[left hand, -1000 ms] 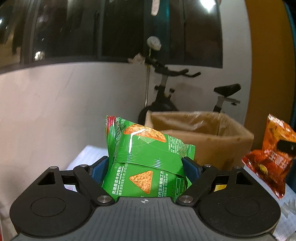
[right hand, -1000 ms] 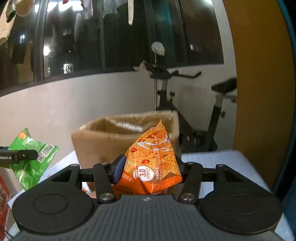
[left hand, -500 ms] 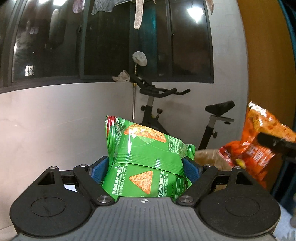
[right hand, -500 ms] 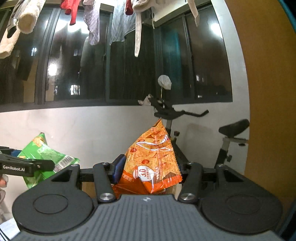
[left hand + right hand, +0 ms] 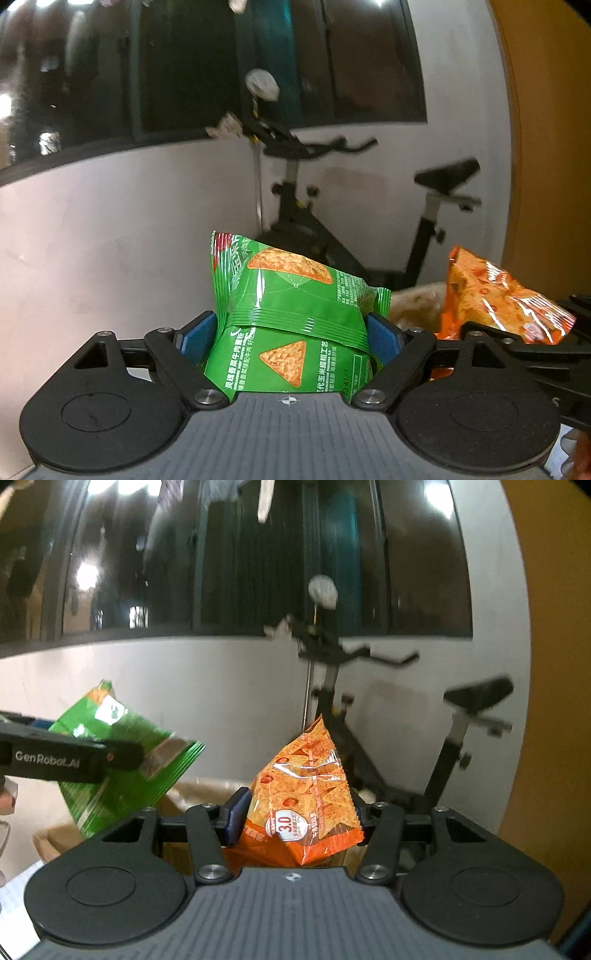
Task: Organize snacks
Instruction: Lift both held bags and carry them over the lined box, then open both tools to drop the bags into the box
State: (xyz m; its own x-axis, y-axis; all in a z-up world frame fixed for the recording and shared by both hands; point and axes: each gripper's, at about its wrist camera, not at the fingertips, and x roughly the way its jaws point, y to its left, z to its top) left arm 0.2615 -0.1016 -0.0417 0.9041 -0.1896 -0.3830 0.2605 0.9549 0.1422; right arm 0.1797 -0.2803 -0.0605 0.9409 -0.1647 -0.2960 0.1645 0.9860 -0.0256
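Observation:
My left gripper [image 5: 291, 326] is shut on a green bag of corn chips [image 5: 288, 295], its blue pads pressing both sides. My right gripper [image 5: 295, 812] is shut on an orange chip bag [image 5: 303, 794] that stands upright between the jaws. Both bags hang in the air over an open cardboard box [image 5: 199, 794]. In the left wrist view the orange bag [image 5: 491, 299] is close on the right, and the box rim [image 5: 417, 302] shows between the two bags. In the right wrist view the green bag [image 5: 122, 771] is on the left, in the left gripper's black finger [image 5: 74, 760].
An exercise bike [image 5: 369, 738] stands behind the box against a white wall under dark windows. An orange-brown panel [image 5: 546, 147] runs up the right side. A strip of white table surface [image 5: 14, 886] shows at the lower left, beside the box.
Both grippers have travelled with their bags toward the box and toward each other. The box has dropped low in both views, and the bike now fills the background.

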